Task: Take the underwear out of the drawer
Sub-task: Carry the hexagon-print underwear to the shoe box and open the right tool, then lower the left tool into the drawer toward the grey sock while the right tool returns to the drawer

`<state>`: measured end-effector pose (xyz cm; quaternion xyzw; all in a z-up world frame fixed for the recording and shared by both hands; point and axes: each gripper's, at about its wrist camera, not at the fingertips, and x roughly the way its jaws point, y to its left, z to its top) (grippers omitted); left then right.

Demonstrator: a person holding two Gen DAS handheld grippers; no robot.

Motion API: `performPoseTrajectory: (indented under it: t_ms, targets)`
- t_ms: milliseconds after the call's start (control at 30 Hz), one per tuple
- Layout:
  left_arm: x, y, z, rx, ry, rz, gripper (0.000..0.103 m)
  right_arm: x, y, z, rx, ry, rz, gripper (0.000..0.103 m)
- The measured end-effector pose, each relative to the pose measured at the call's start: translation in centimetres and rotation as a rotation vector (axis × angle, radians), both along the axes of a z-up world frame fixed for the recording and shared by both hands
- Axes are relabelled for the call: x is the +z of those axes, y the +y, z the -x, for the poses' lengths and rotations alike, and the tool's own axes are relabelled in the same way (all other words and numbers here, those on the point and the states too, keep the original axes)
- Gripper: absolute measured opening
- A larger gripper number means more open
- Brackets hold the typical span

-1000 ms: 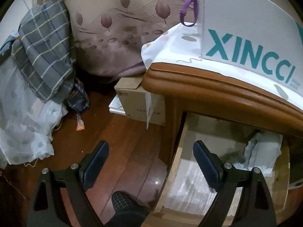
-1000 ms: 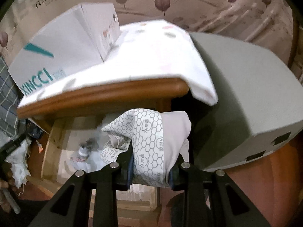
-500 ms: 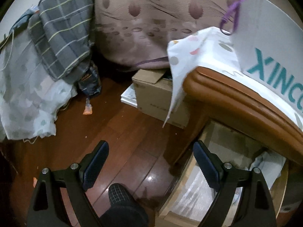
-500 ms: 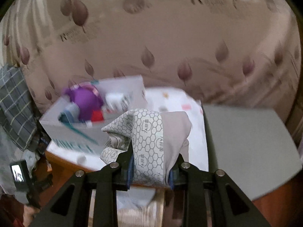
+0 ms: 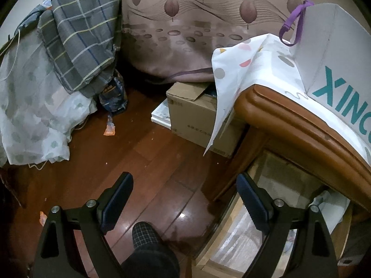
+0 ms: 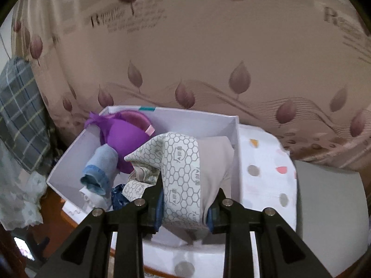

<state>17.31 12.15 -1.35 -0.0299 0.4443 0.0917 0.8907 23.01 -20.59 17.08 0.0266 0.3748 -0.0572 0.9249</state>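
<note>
Left hand-held gripper (image 5: 184, 199) spread wide and empty, swung away from the open drawer (image 5: 273, 210) toward the glossy wooden floor (image 5: 139, 153). Right hand-held gripper (image 6: 185, 205) pinching the folded underwear (image 6: 185, 173), lifted out of the drawer a second ago, now above the white cardboard box (image 6: 197, 120) on the cloth-covered worktop (image 6: 266, 176). Removal likely done, only placing left. Soft beige cloth, stiffer honeycomb-printed waistband; box already holding a purple rounded garment (image 6: 125, 139).
</note>
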Motion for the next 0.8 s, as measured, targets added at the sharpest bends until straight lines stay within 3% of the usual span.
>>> performPoseTrajectory:
  t_ms: [200,333,400,633,800]
  targets:
    - [0.0,-0.3,0.1,-0.02,-0.007,-0.005,0.089,-2.1,0.8,-3.1,-0.017,0.059,0.058,0.033]
    - [-0.1,-0.9,0.0,-0.053,-0.002,-0.01,0.089,-2.6,0.5,-3.4,-0.04,0.064,0.055,0.061]
    - [-0.1,-1.4,0.0,-0.086,-0.005,-0.006,0.089,-2.2,0.7,-2.7,-0.028,0.037,0.066,0.063]
    - [-0.6,-5.5,1.0,-0.309,0.021,-0.008,0.089,0.0,0.3,4.7,0.015,-0.046,0.046,0.068]
    - [-2.2,-8.7,1.9,-0.449,0.099,-0.035,0.089,-0.9,-1.2,12.2,0.005,-0.067,0.039,0.068]
